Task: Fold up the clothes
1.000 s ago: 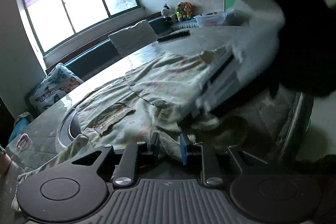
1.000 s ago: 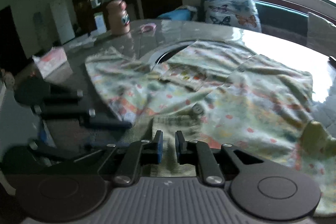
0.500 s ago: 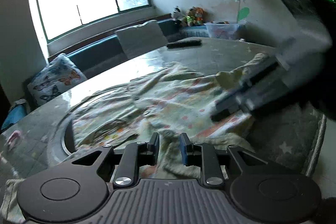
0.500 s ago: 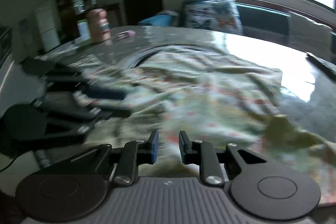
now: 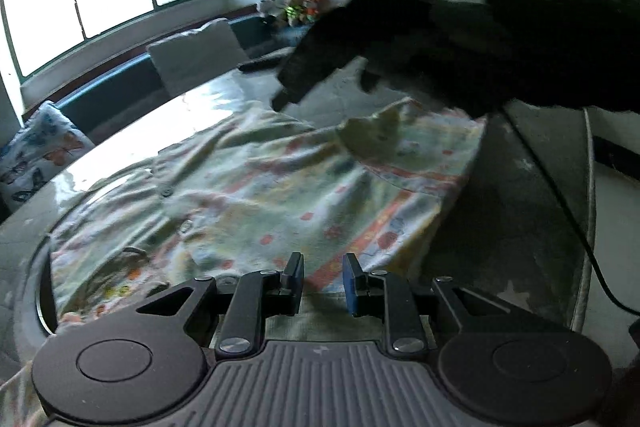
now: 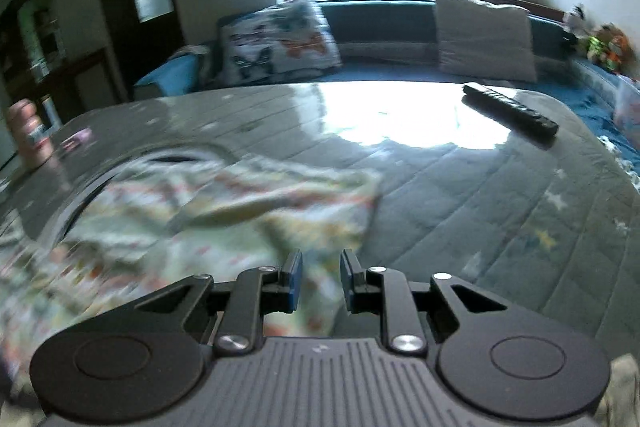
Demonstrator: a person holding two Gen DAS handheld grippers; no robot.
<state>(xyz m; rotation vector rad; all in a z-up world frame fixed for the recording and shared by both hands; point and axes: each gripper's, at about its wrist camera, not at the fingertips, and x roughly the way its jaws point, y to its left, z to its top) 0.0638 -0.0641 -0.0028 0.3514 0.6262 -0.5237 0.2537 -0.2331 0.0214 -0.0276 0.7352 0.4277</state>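
A pale floral shirt [image 5: 256, 195] lies spread and creased on the grey quilted table [image 5: 512, 219]. My left gripper [image 5: 323, 281] hovers over the shirt's near hem, jaws a little apart with nothing between them. The right gripper [image 5: 320, 75] shows in the left wrist view as a dark blurred shape above the shirt's far edge. In the right wrist view the shirt [image 6: 192, 223] is blurred at the left, and my right gripper [image 6: 320, 281] is open and empty above its right edge.
A black remote [image 6: 510, 109] lies on the table [image 6: 480, 203] at the far right. A pink bottle [image 6: 34, 131] stands at the far left. A bench with a butterfly cushion [image 6: 280, 47] and white cushion [image 6: 484, 37] runs under the window.
The right gripper has swung from the shirt's near hem up and to the right, now facing the window. The left gripper has risen slightly and its jaws have opened a little; the shirt lies flatter.
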